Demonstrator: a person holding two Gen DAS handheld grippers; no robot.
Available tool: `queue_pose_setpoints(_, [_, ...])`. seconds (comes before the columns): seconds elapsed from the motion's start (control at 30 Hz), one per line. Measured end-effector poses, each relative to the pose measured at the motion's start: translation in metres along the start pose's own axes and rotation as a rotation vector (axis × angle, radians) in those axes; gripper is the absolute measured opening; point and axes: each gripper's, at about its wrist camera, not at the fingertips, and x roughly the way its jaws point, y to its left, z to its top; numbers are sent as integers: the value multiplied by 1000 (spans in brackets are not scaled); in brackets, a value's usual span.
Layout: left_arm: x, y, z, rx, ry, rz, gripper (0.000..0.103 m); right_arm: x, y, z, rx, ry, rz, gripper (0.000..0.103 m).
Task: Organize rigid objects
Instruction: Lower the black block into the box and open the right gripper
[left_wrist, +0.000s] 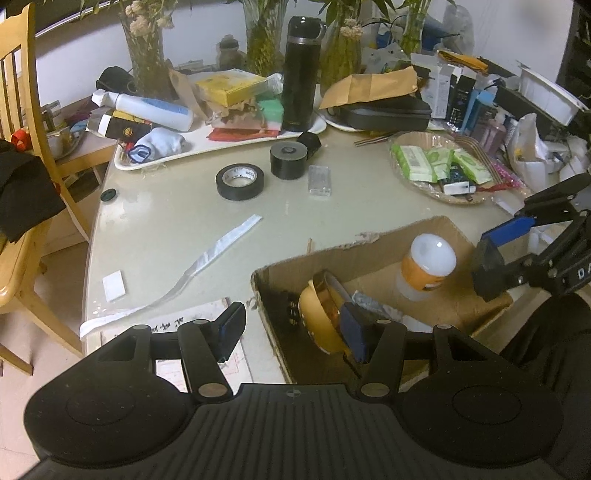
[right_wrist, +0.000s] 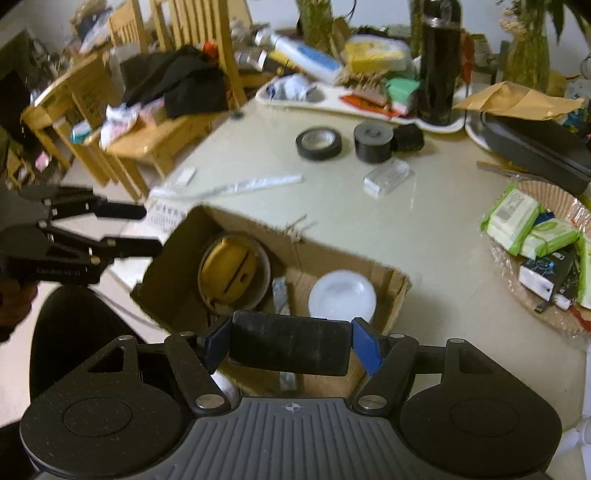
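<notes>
Holding a flat black block (right_wrist: 290, 347) across its width, our right gripper (right_wrist: 291, 349) grasps it between blue pads, just above the cardboard box (right_wrist: 391, 284). It looks stiff and smooth, so the flat sides suit the grip (weight we can only guess: light). Our left gripper (left_wrist: 291, 332) hangs released and empty at the box's near edge. Inside lie a yellow round tin (left_wrist: 321, 310) and, at two o'clock, a white-capped jar (left_wrist: 428, 266). Beyond, at twelve o'clock on the glossy pale table (left_wrist: 177, 206), sit a black tape roll (left_wrist: 240, 181), a dark cylinder (left_wrist: 289, 160) and a clear case (left_wrist: 320, 180), hard and slippery. Farther back stand a black flask (left_wrist: 301, 74), trays, vases; wooden chairs (left_wrist: 22, 155) at nine.
</notes>
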Motion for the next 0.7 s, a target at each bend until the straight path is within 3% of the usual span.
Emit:
queue_pose_setpoints(0.07, [0,0,-3,-4,6,-3,56,3,2,-2,-5,10,-9,95])
queue_pose_setpoints(0.1, [-1,0,-4,-4,8,-8,56,3,3,-2,-9,4,-12,96])
queue_pose_setpoints(0.7, [0,3,-14,5,25,8,56,6,-6,-2,22,-21,-66,103])
